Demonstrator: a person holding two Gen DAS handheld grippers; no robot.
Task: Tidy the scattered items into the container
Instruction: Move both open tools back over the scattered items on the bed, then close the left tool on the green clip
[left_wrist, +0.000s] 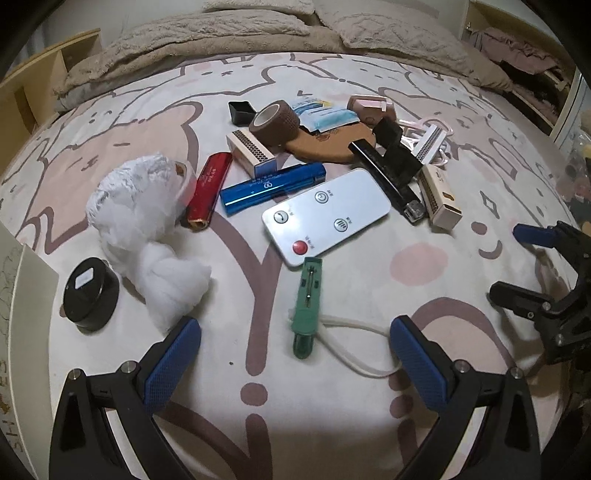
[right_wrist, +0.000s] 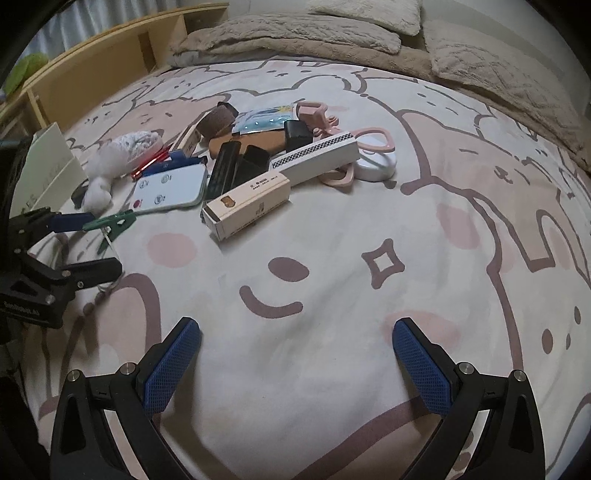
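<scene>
- Left gripper (left_wrist: 293, 341) was spread wide, empty, w/ green clip (left_wrist: 307, 308) lying btwn its tips on the bedsheet (left_wrist: 369, 406).
- Right gripper (right_wrist: 295, 341) also spread, empty, over bare sheet.
- White remote (left_wrist: 325, 216) just beyond clip; cream box (right_wrist: 247, 206) near pile's front edge.
- Container: can't tell which.

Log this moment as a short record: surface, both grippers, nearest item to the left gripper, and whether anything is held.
surface: bedsheet with cartoon print
left gripper: open, empty, low over the sheet
right gripper: open, empty, over bare sheet
nearest to left gripper: green clip between its fingers, not gripped
beyond clip: white remote, blue case, red case
held: nothing
</scene>
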